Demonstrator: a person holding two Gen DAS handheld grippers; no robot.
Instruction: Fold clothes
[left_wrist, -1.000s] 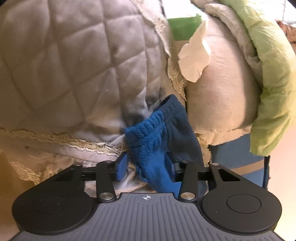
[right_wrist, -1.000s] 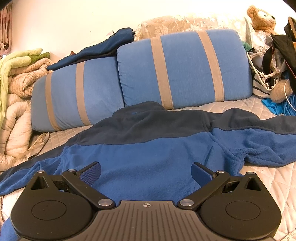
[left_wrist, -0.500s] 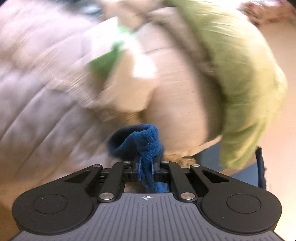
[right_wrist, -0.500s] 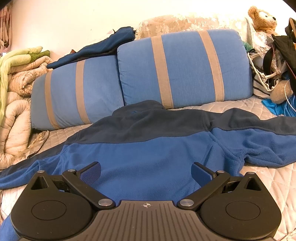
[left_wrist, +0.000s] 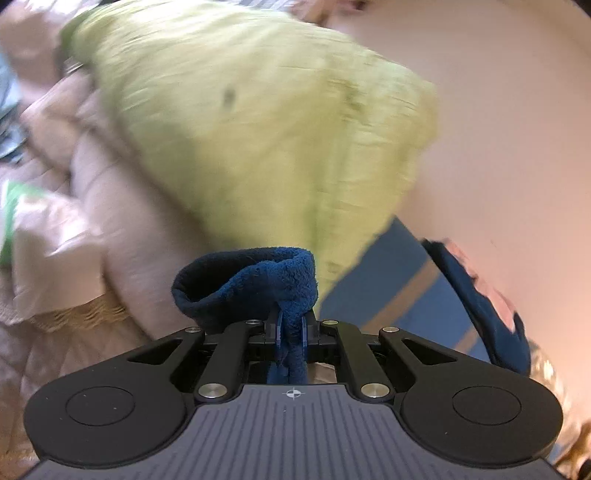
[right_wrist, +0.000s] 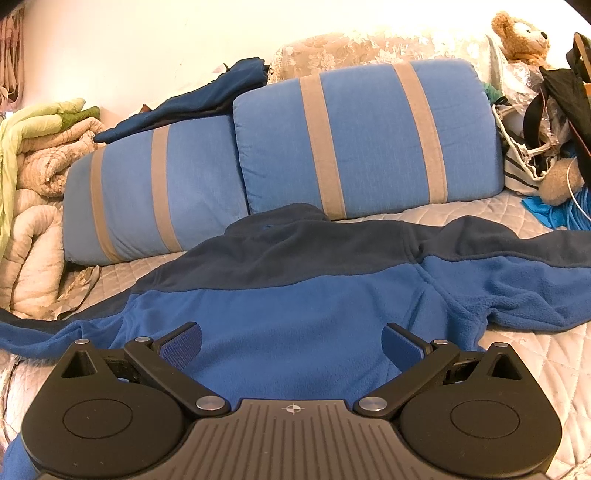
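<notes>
Fleece jacket (right_wrist: 295, 295), two-tone blue with a darker band across its shoulders, lies spread flat on the quilted bed (right_wrist: 532, 354), its collar toward the far striped blue cushions (right_wrist: 369, 136). One sleeve reaches to the right; the other trails off to the left edge. The right gripper (right_wrist: 291, 341) hovers at the near hem with its jaws wide apart and nothing between them. The left gripper (left_wrist: 291, 328) is clamped tight on the sleeve cuff (left_wrist: 255, 280), which bunches up above the pads. Behind the cuff, blurred, are a green blanket (left_wrist: 258, 122) and pale folded bedding (left_wrist: 122, 206). A teddy bear (right_wrist: 521, 35) sits at the far right above a heap of bags (right_wrist: 539, 122).
</notes>
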